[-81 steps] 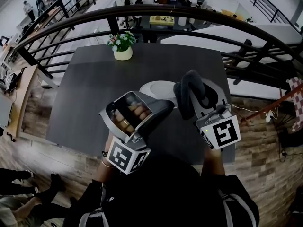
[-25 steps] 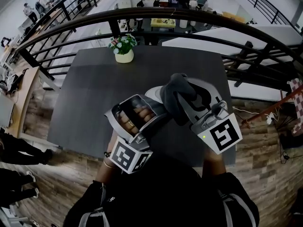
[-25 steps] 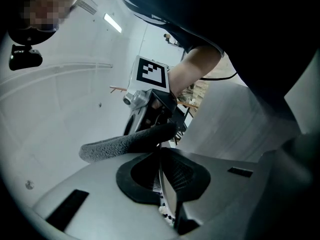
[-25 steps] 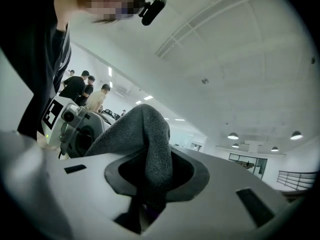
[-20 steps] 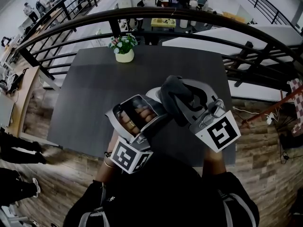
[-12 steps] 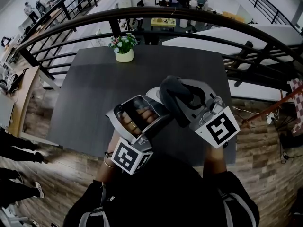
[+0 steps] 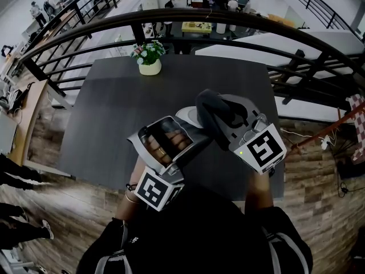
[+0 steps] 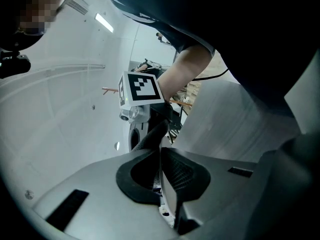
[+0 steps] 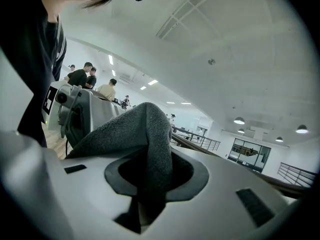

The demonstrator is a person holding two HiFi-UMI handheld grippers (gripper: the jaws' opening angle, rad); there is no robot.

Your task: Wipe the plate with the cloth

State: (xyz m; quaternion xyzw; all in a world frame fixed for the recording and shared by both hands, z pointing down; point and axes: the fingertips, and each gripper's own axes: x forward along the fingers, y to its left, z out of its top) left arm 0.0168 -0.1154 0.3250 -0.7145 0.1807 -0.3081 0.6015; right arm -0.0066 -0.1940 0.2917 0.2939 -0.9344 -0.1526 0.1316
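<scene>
The right gripper (image 9: 159,170) has come across to the left and sunk a bit since the first picture. Back then much of the plate (image 7: 185,114) showed. Now the cloth (image 7: 212,114) covers its right side, and only a thin white piece of it peeks out.

The cloth and the two big gray tools block most of the plate from above. The left gripper (image 8: 160,156) has its jaws closed on the plate's thin white rim. The right gripper's jaws are squeezed shut on the cloth, which pokes up between them in a fat fold.

All this is over the near part of a dark table (image 7: 108,113). Far back on the table stands a small pale pot of flowers (image 7: 149,61), well apart from the plate. A dark curved railing (image 7: 171,17) runs behind the table. The floor (image 7: 74,198) looks like wooden boards. Some people (image 7: 35,7) stand far off at the top left.

The plate is smooth, round and white. The cloth is dark gray and fuzzy, like a towel. The grippers are smooth gray with black pads. Each one carries a cube (image 7: 262,148) with black and white square patterns.
</scene>
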